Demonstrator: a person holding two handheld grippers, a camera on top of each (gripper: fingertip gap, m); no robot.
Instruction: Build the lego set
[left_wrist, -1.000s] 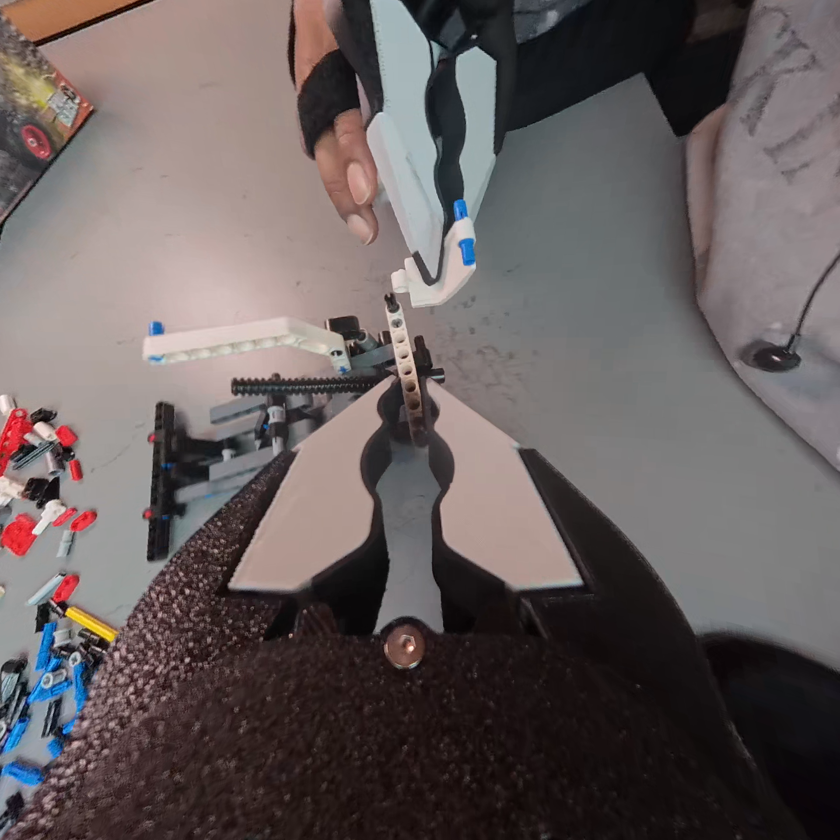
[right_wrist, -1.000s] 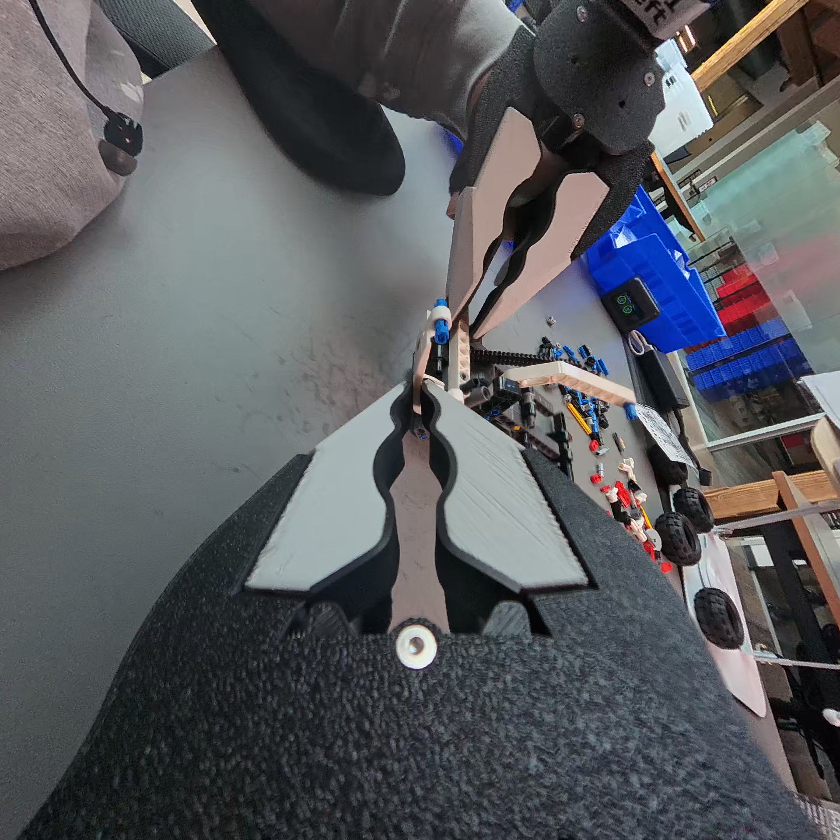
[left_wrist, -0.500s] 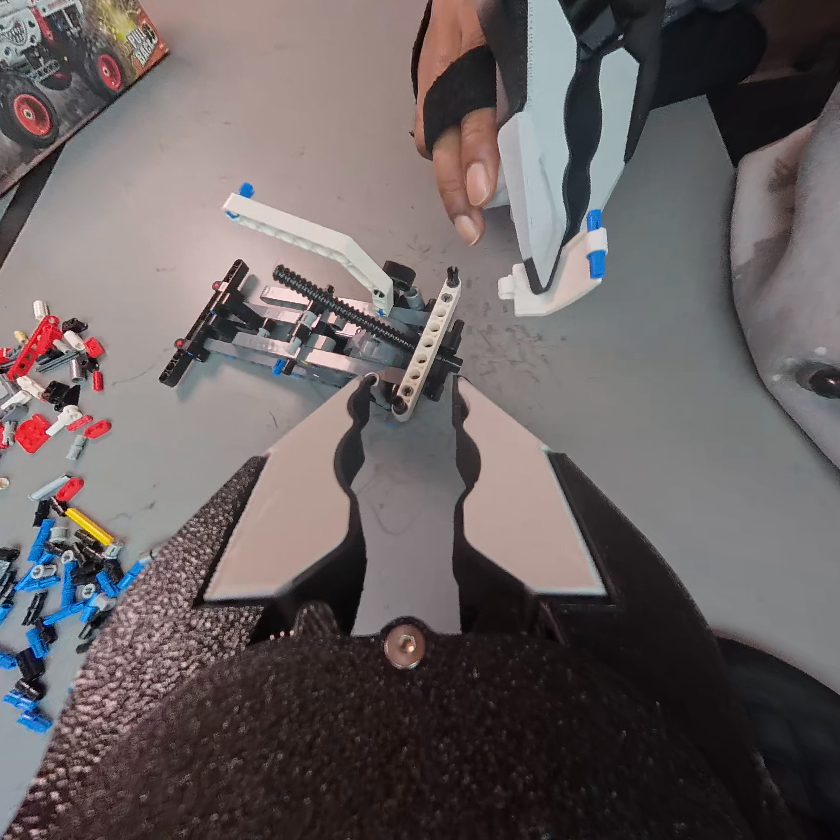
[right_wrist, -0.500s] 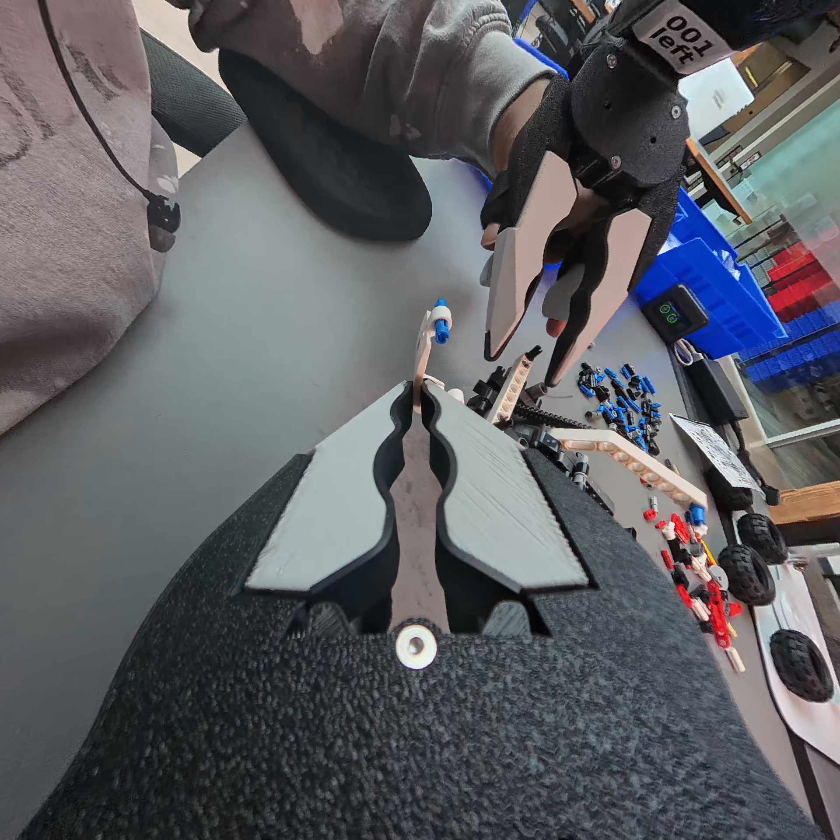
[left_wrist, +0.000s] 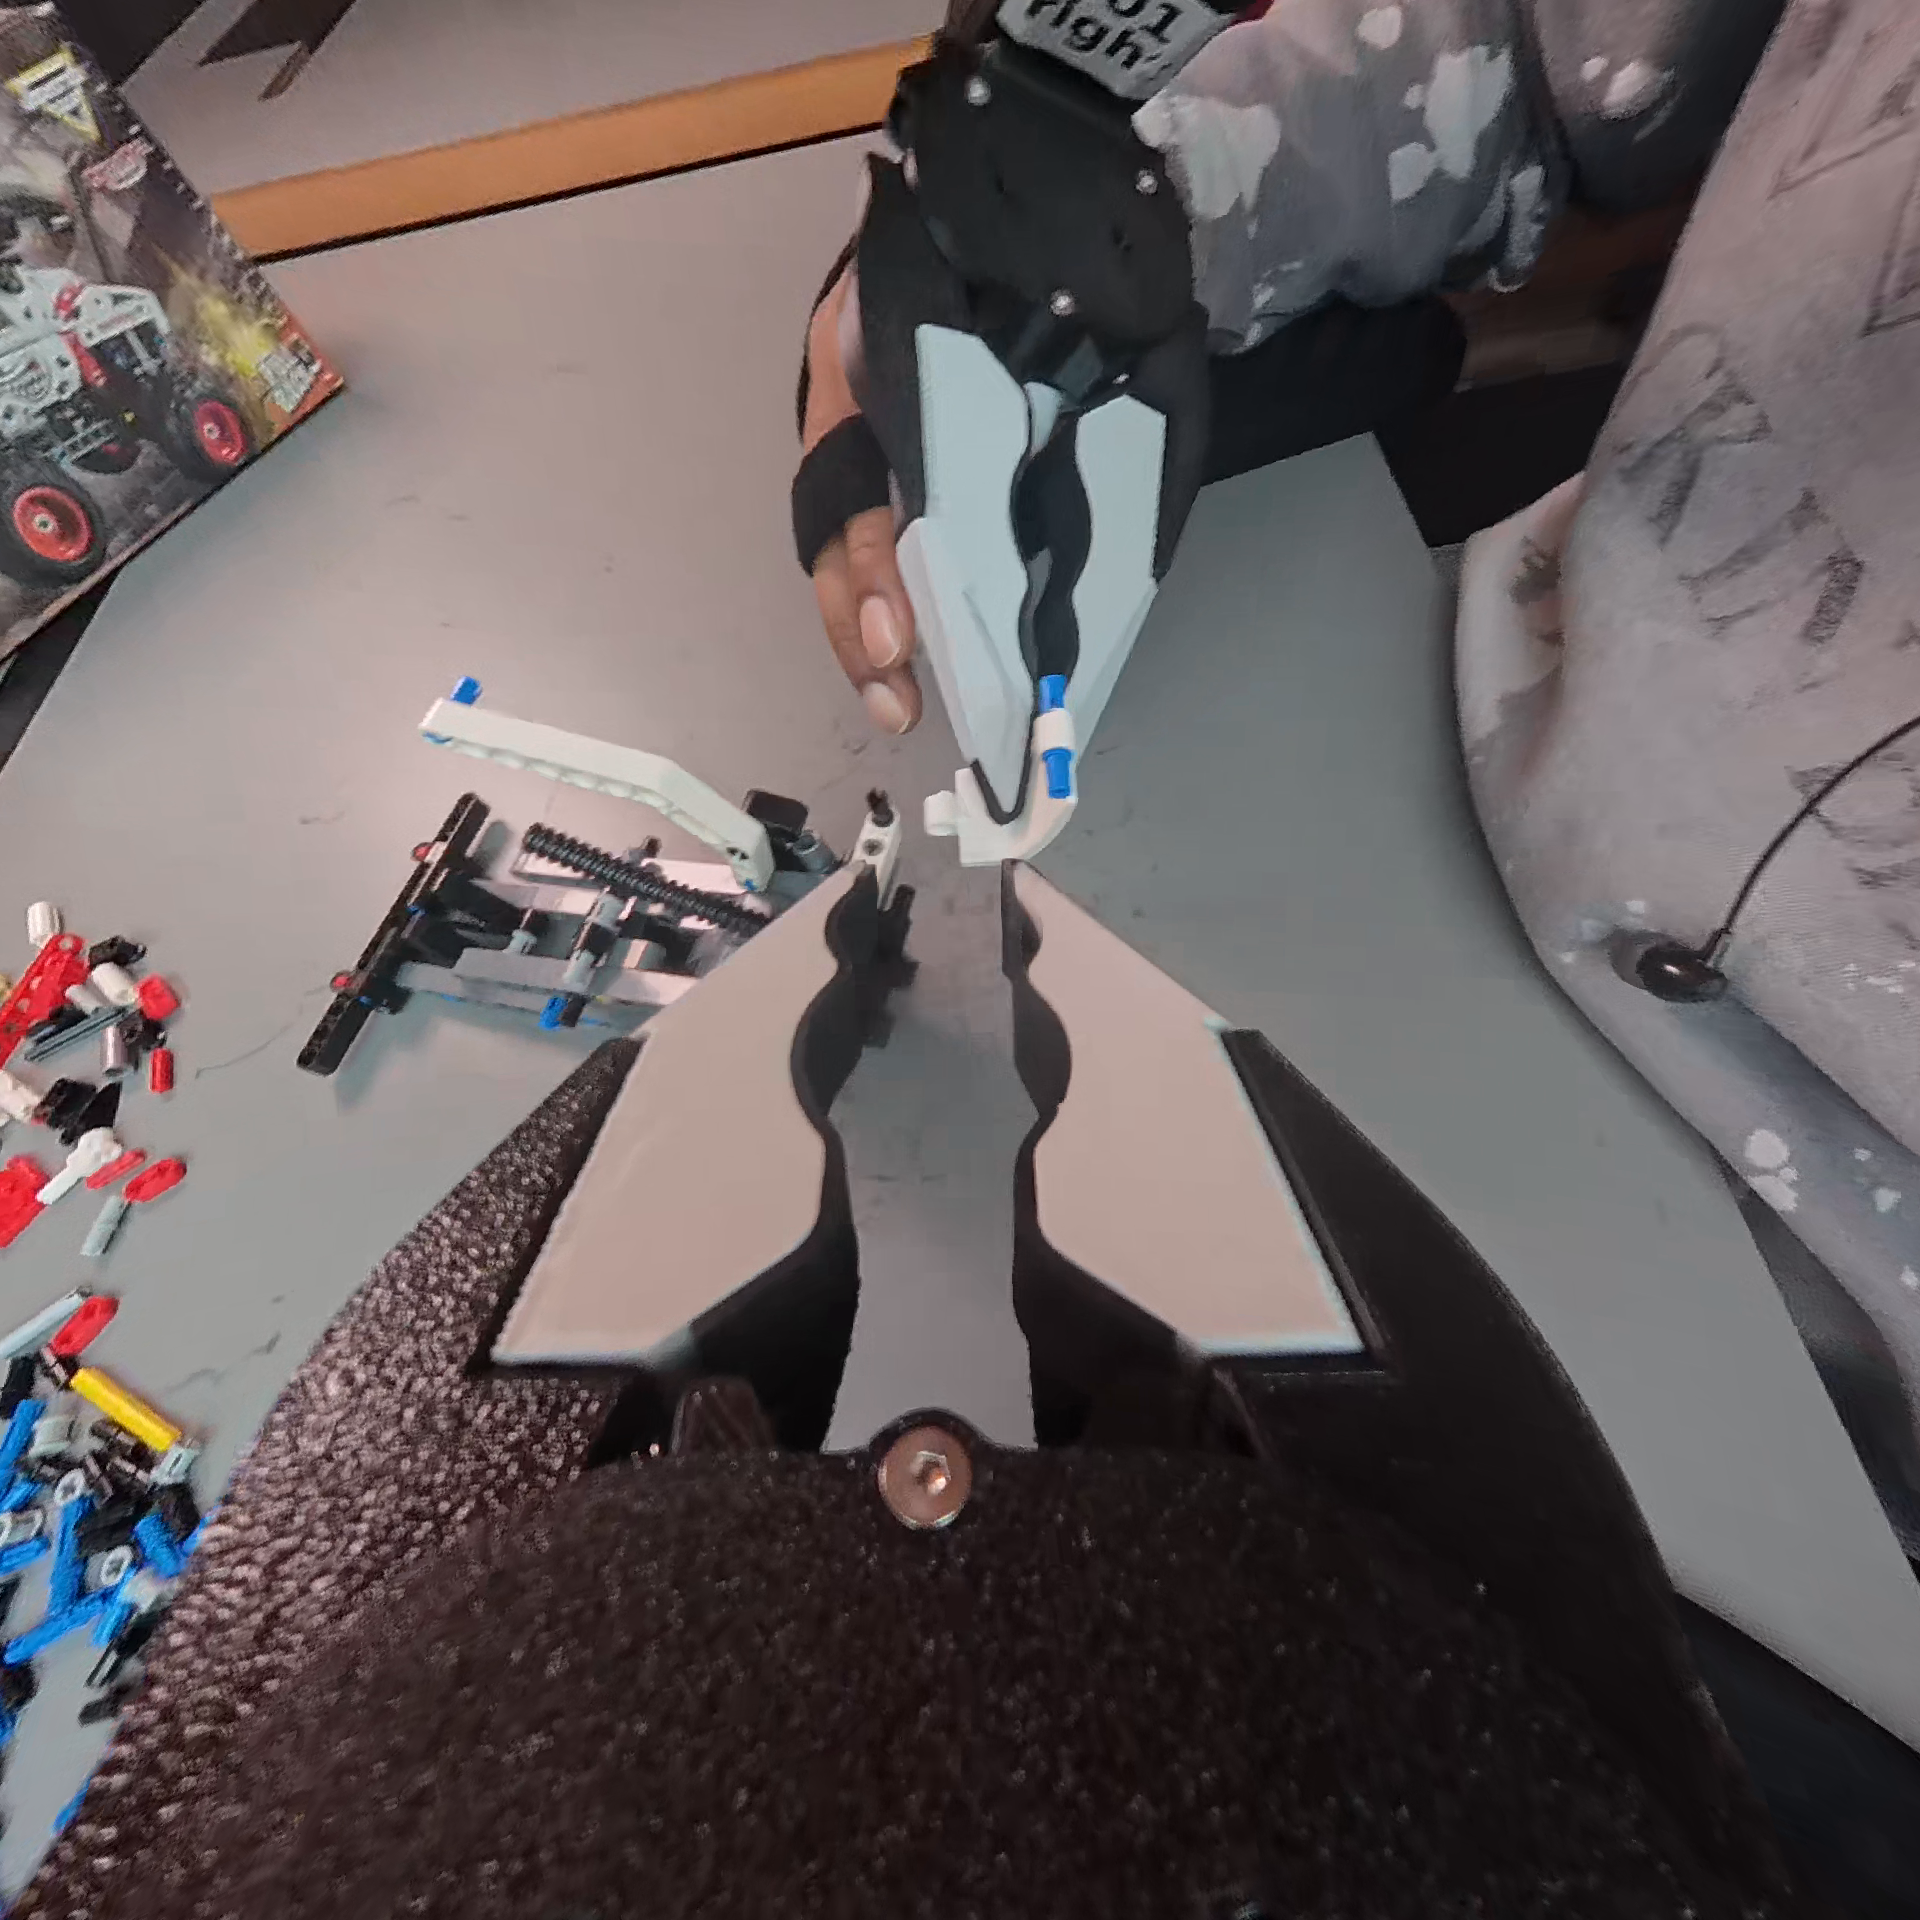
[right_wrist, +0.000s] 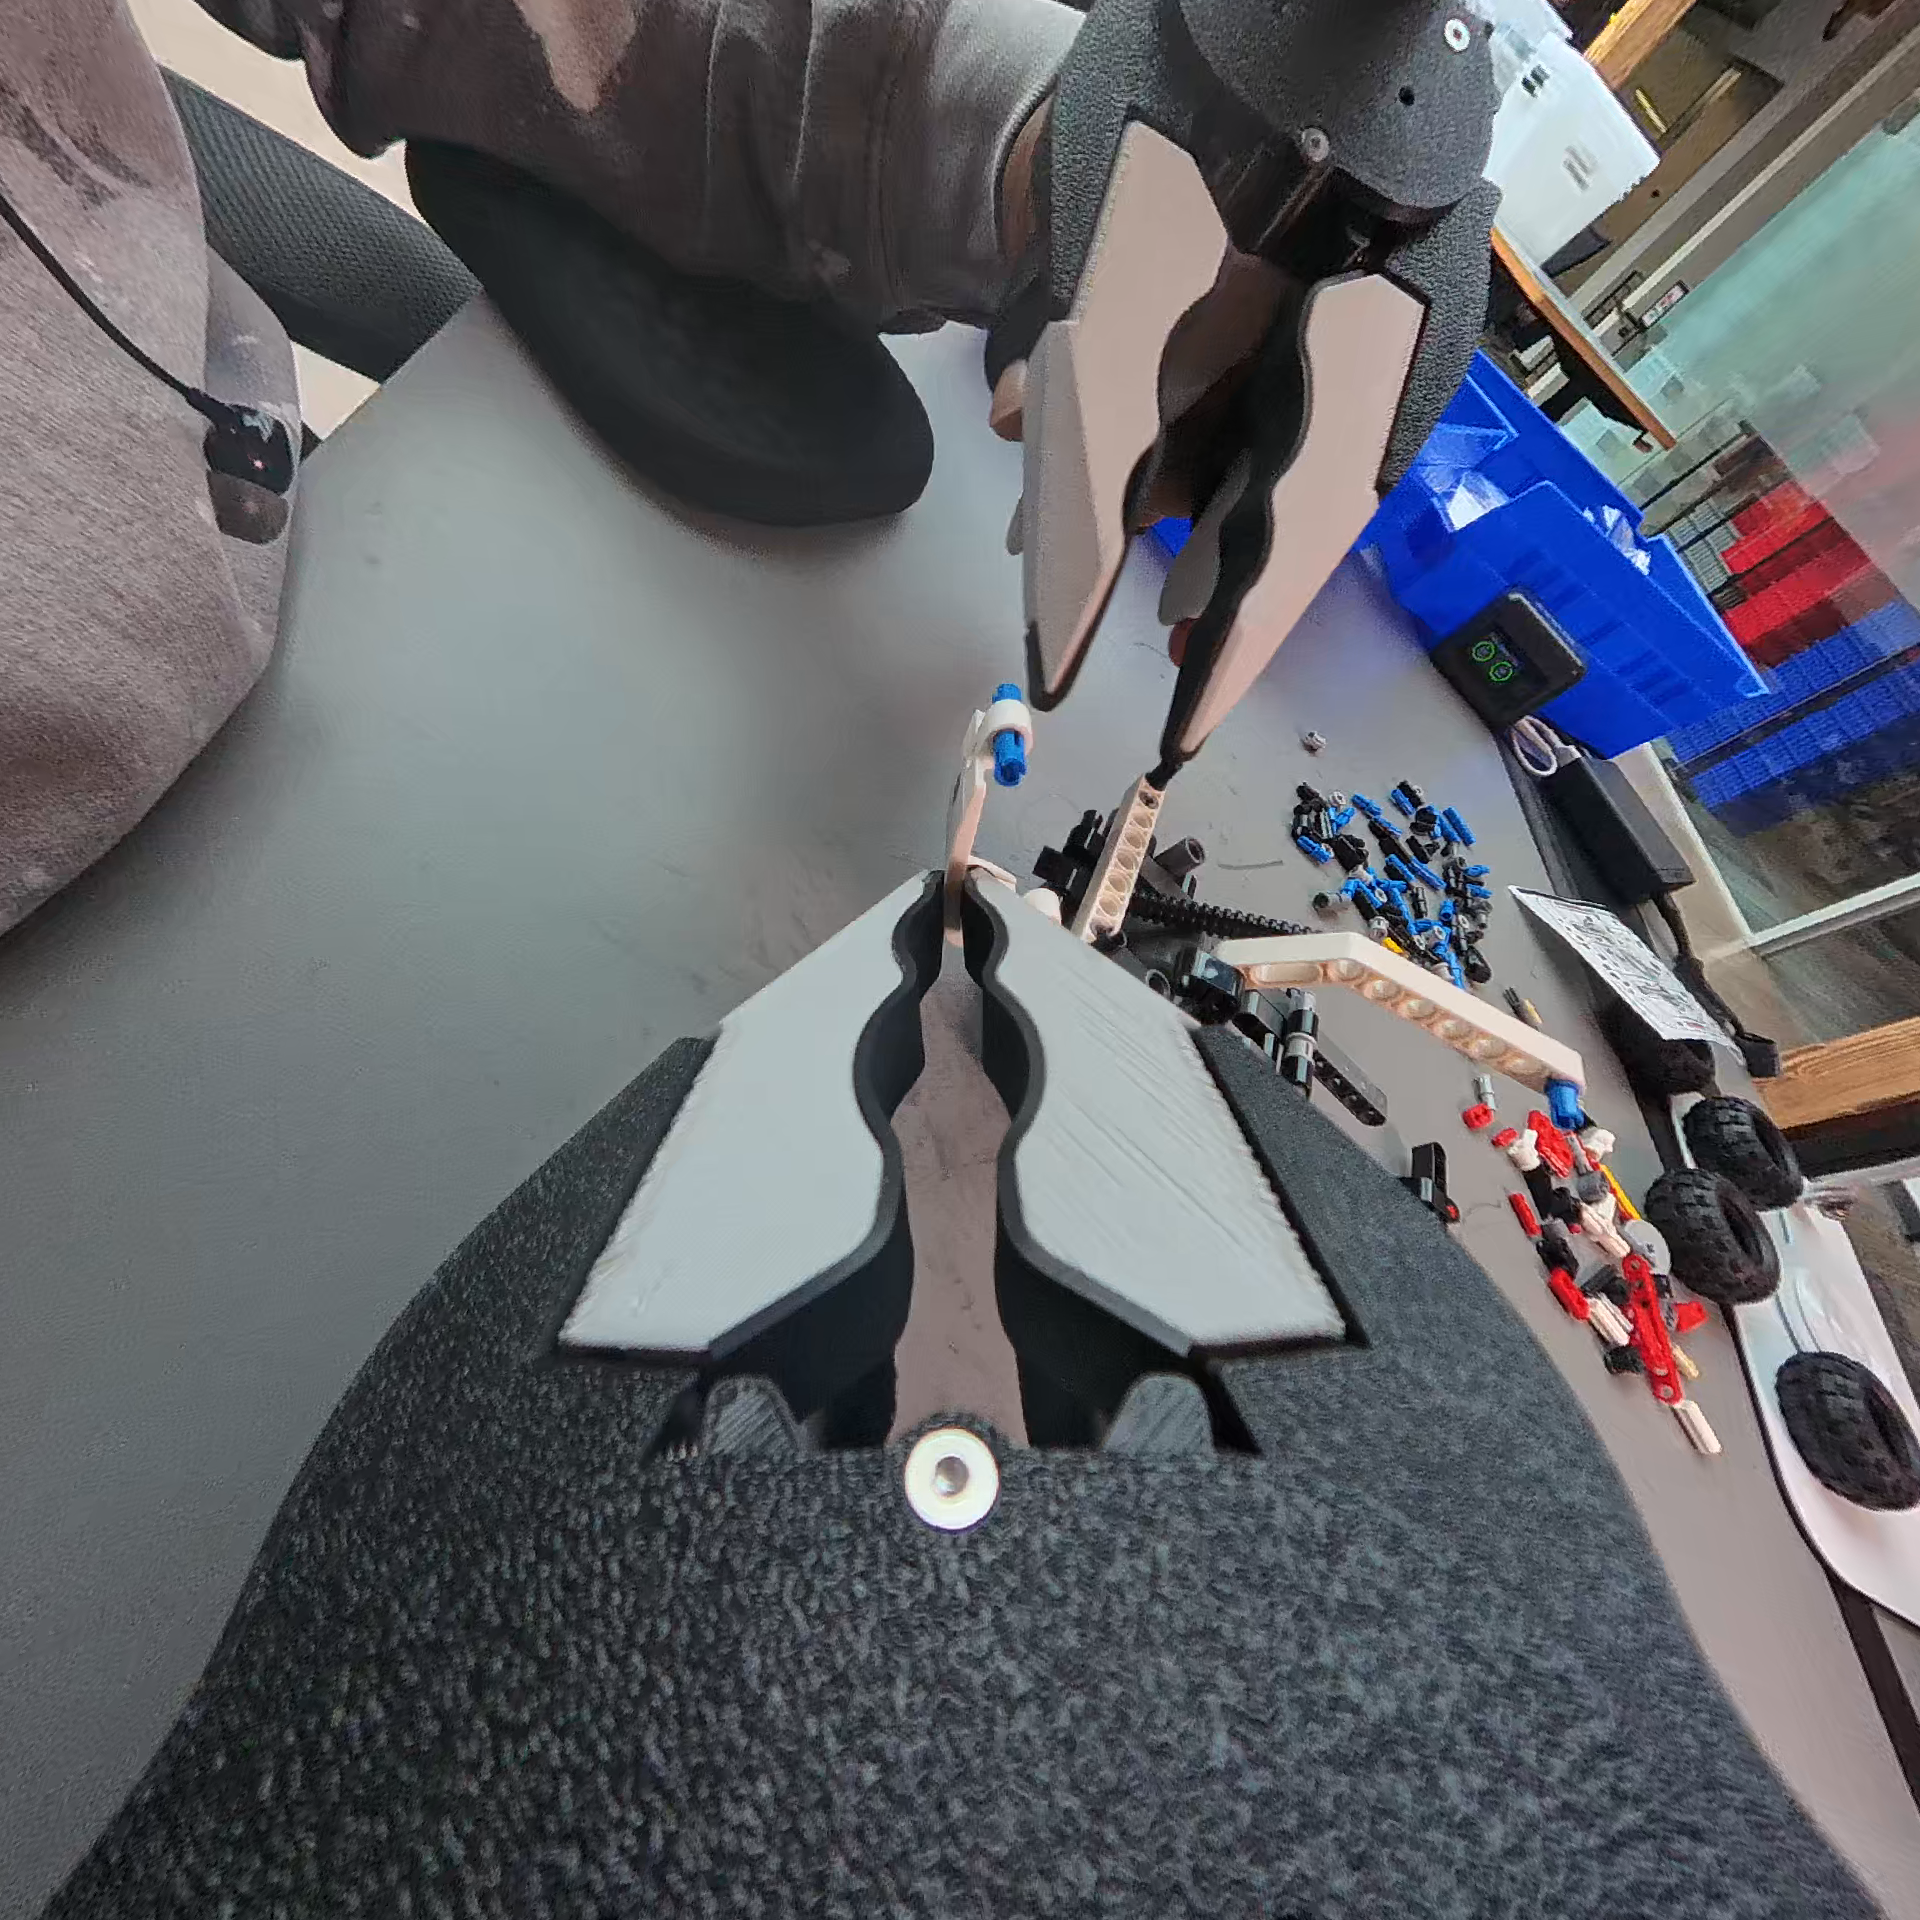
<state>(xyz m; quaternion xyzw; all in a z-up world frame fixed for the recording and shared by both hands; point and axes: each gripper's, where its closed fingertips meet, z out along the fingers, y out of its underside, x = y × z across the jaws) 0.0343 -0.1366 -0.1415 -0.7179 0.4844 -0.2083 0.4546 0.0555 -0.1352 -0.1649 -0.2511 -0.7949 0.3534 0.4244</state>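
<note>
Since half a second ago my left gripper has swung right off the chassis; jaws spread, empty. Right gripper clenched on the white bent beam, just beside the chassis's upright beam. Far right, wheels and loose parts unfitted: build early.

Left tongs now off the chassis.

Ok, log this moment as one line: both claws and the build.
left claw: open, empty, at chassis' upright beam | right claw: shut on white bent beam, blue pin fitted | chassis: on table, beam not joined
</note>
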